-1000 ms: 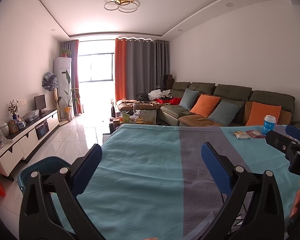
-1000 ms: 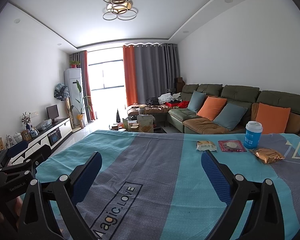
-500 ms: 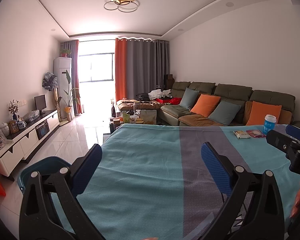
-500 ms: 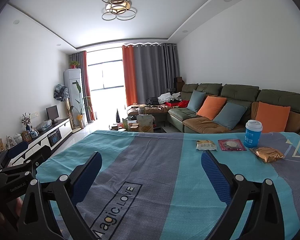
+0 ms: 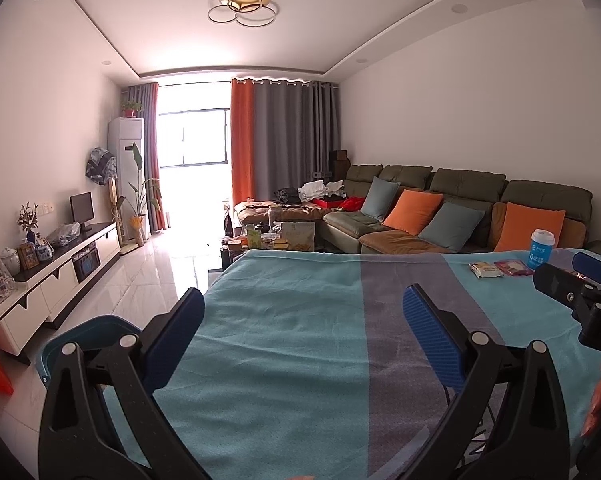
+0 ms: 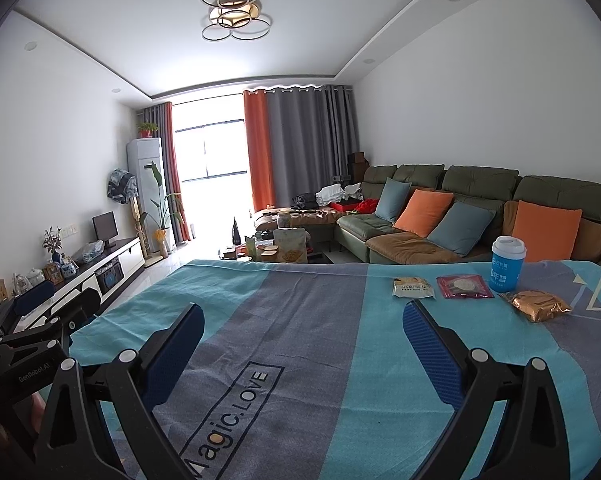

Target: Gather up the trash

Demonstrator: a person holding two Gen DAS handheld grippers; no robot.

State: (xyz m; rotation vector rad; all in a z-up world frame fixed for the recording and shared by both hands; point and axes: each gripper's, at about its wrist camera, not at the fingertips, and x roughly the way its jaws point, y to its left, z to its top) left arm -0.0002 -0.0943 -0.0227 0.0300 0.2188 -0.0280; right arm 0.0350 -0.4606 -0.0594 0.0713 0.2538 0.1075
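On the teal and grey cloth-covered table (image 6: pixel 300 320) lie a yellow snack packet (image 6: pixel 413 287), a red packet (image 6: pixel 464 286), a crumpled gold wrapper (image 6: pixel 538 305) and a blue paper cup (image 6: pixel 507 263) at the far right. The yellow packet (image 5: pixel 485 269), red packet (image 5: pixel 514 267) and cup (image 5: pixel 541 248) also show in the left wrist view. My right gripper (image 6: pixel 300 324) is open and empty, short of the packets. My left gripper (image 5: pixel 300 312) is open and empty over the table's left part. A blue bin (image 5: pixel 88 340) stands on the floor left of the table.
A green sofa (image 6: pixel 480 208) with orange and grey cushions runs along the right wall. A cluttered coffee table (image 6: pixel 280 248) stands beyond the table. A white TV cabinet (image 5: pixel 48 284) lines the left wall. Tiled floor lies between them.
Both views have shifted only slightly. Both grippers stay open and empty, and the trash has not moved.
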